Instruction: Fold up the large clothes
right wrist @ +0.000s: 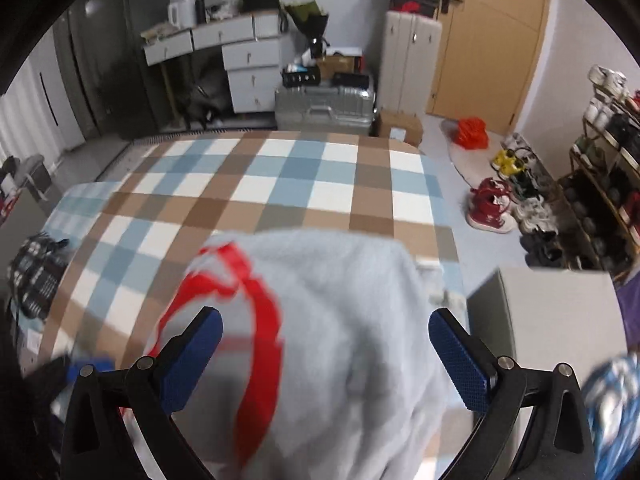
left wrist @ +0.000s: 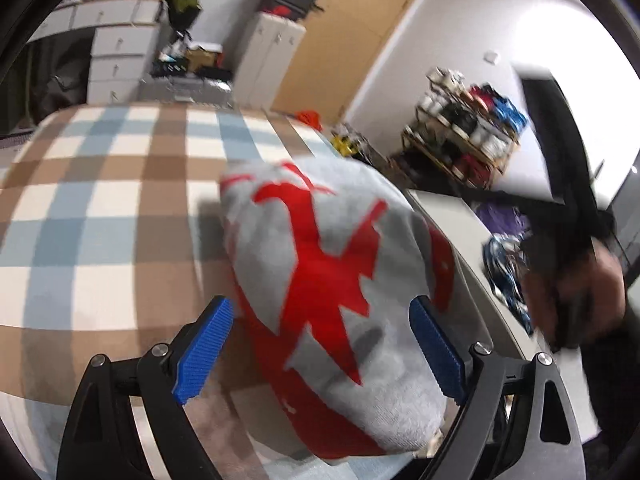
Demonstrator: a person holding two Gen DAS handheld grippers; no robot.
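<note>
A grey garment with a red print lies bunched on the checked bedspread. My left gripper is open, its blue pads on either side of the bundle. In the right wrist view the same garment fills the space between the open jaws of my right gripper, red band on its left. I cannot tell if either gripper touches the cloth. The right hand and its gripper show blurred at the right of the left wrist view.
A grey cabinet stands right of the bed with patterned clothes on it. A dark checked garment lies at the bed's left edge. A shoe rack, loose shoes, suitcase and drawers stand beyond.
</note>
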